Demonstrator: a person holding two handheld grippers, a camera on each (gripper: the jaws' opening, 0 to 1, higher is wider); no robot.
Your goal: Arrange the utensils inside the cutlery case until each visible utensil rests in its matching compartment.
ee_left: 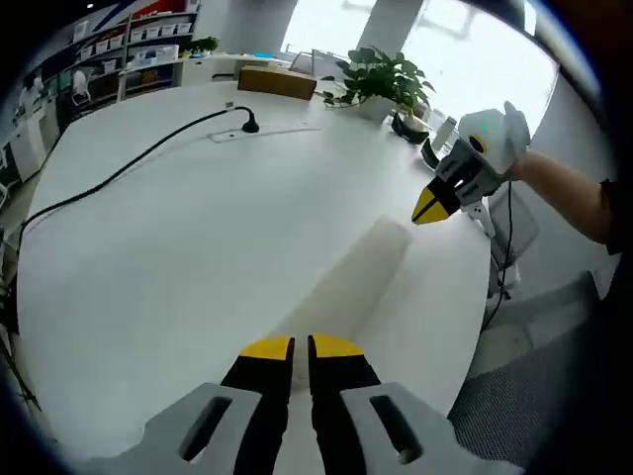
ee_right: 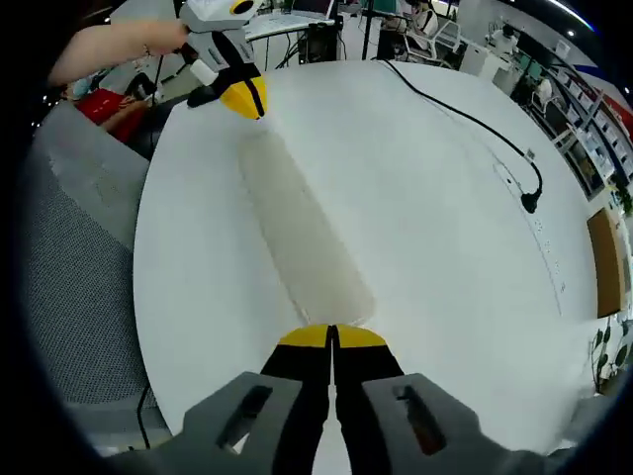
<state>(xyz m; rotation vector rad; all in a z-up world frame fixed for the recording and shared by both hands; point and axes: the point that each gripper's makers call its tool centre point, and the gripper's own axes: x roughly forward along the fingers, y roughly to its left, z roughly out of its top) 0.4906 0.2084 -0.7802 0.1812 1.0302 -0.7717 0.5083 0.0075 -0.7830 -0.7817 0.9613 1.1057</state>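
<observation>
Looking along the left gripper (ee_left: 301,346), we see its black jaws with yellow tips drawn nearly together, only a thin slit between them, gripping nothing. They sit at the near end of a long, pale, translucent plastic cutlery case (ee_left: 348,282) lying flat on the round white table (ee_left: 178,247). We cannot tell whether the tips touch it. At the case's far end hovers the right gripper (ee_left: 432,205), its yellow tips together and empty. A black cable (ee_left: 129,170) runs across the table to a plug. A green potted plant (ee_left: 381,79) stands at the far edge.
</observation>
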